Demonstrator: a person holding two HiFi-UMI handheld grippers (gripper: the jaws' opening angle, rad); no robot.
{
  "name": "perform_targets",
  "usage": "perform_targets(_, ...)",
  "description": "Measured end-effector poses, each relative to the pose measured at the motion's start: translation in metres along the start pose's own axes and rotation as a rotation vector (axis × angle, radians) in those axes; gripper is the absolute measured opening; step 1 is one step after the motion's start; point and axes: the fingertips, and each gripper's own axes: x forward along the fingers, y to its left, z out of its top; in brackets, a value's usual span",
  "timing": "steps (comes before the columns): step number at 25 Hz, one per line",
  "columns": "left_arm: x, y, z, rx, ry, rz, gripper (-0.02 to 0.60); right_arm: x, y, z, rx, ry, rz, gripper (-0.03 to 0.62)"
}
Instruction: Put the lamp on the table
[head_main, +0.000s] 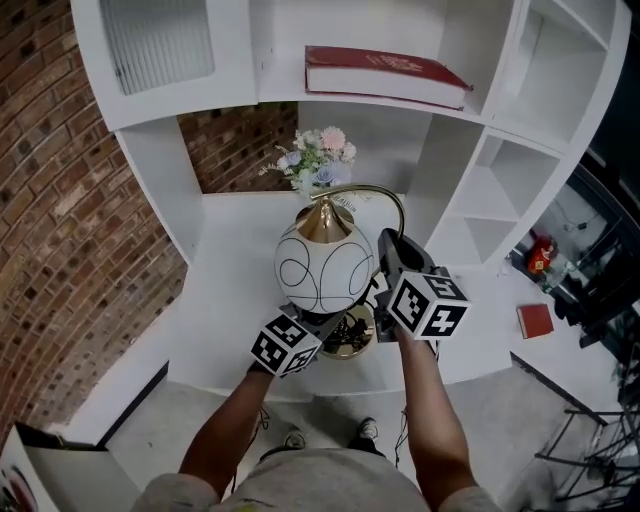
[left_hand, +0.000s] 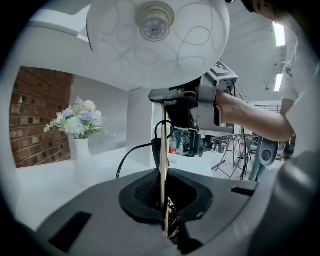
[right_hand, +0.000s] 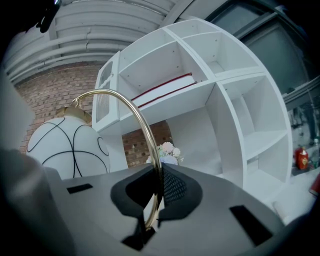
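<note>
1. We hold the lamp (head_main: 322, 268), a white globe shade with thin black lines on a curved brass stem and a brass base (head_main: 350, 340). It is above the near edge of the white counter (head_main: 235, 285), at 6 o'clock from the white vase of pastel flowers (head_main: 320, 165).
2. Its long axis stands upright. In the left gripper view the brass stem (left_hand: 163, 145) runs straight from 6 to 12 o'clock, with the globe shade (left_hand: 157, 45) overhead.
3. In the right gripper view the stem arches from 6 o'clock up and over towards 10 o'clock, and the shade hangs from its end, pointing down.
4. Our left tongs (left_hand: 164, 200) are closed tight on the lower, straight part of the stem, just above the base.
5. Our right tongs (right_hand: 152, 197) are closed on the stem higher up, where the arch begins.
6. We cannot tell whether the base touches the counter.
7. A flat red book (head_main: 385, 75) lies on the white shelf (head_main: 520, 130) at 12 o'clock.
</note>
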Motion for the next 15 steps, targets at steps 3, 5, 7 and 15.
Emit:
perform_targets(3,0.016,-0.003,0.005,0.000,0.000,0.015,0.012,-0.002,-0.015,0.004,-0.003,0.001,0.018,0.003)
perform_targets(5,0.025,-0.009,0.008,-0.001,-0.001,0.024,0.012,-0.005,-0.024,0.007,-0.006,0.002,0.028,0.003)
perform_targets(7,0.033,-0.016,0.010,-0.004,-0.003,0.032,0.012,-0.008,-0.031,0.009,-0.007,0.001,0.038,0.003)
perform_targets(15,0.054,-0.030,0.017,-0.011,-0.008,0.061,0.014,-0.017,-0.054,0.013,-0.007,0.004,0.069,0.003)
